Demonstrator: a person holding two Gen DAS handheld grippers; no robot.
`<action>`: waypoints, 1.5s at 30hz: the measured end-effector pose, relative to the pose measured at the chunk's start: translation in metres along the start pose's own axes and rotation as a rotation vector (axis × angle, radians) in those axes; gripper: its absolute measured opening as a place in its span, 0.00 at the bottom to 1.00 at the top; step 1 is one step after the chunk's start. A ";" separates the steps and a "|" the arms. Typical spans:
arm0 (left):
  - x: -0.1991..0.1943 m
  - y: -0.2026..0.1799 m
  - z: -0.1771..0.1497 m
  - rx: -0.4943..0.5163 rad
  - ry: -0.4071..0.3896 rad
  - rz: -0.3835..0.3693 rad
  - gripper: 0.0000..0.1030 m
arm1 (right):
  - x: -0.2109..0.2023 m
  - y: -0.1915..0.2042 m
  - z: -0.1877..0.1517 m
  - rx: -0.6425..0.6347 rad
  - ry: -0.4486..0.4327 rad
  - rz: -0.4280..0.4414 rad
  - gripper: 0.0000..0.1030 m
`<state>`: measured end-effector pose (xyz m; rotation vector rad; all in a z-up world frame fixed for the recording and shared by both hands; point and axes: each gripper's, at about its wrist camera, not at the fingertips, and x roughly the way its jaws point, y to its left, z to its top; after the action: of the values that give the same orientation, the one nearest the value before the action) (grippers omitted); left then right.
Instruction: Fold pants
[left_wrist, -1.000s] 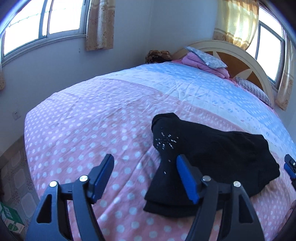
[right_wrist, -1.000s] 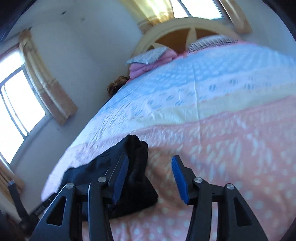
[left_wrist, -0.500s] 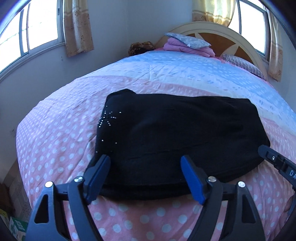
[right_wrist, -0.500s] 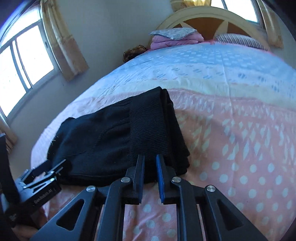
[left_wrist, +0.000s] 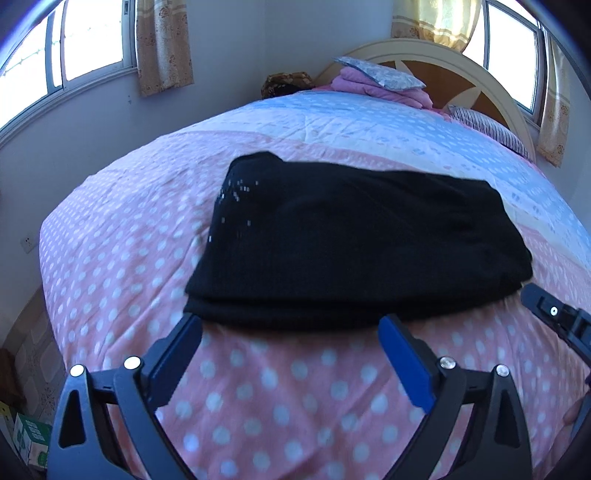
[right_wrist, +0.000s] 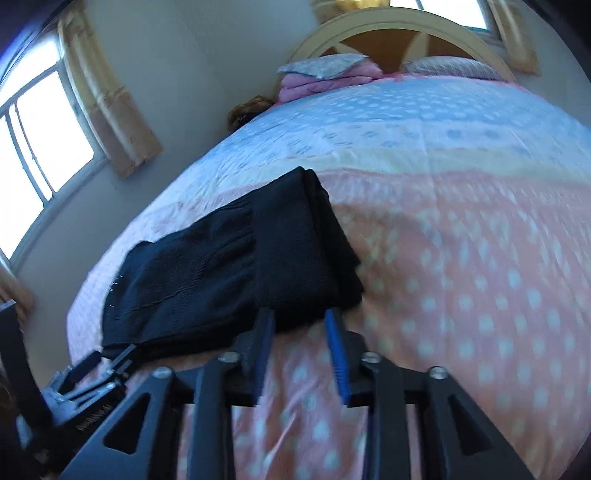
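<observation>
I see the black knitted pants (left_wrist: 354, 243), folded into a thick soft rectangle, lying mid-frame on the pink polka-dot bedspread (left_wrist: 122, 258). My left gripper (left_wrist: 291, 332) is spread wide, holding nothing, just short of the near hem. My right gripper (right_wrist: 301, 325) is parted narrowly at the ribbed corner, nothing between its blue pads. Only the left view shows the small sparkling studs (left_wrist: 236, 192); folded pink blankets (right_wrist: 314, 86) sit upper centre by the headboard.

A polka-dot bedspread (left_wrist: 258, 387) covers the bed, pink up front, blue toward the arched headboard (left_wrist: 461, 74). Folded pink blankets (left_wrist: 384, 88) sit there under a grey pillow (left_wrist: 380, 72), a striped pillow (left_wrist: 487, 125) alongside. Curtains (left_wrist: 164, 44) frame bright windows (left_wrist: 88, 40).
</observation>
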<state>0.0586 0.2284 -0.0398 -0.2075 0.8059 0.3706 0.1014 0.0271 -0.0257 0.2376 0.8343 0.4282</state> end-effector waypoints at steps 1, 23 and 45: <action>-0.004 0.000 -0.004 -0.002 0.002 -0.011 0.96 | -0.008 0.002 -0.008 0.005 -0.013 0.025 0.54; -0.116 -0.022 -0.025 0.092 -0.231 0.008 1.00 | -0.165 0.060 -0.056 -0.177 -0.423 -0.035 0.61; -0.117 -0.026 -0.025 0.089 -0.218 0.017 1.00 | -0.163 0.061 -0.052 -0.150 -0.377 -0.071 0.64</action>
<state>-0.0215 0.1677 0.0309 -0.0754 0.6080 0.3653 -0.0512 0.0085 0.0713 0.1424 0.4372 0.3624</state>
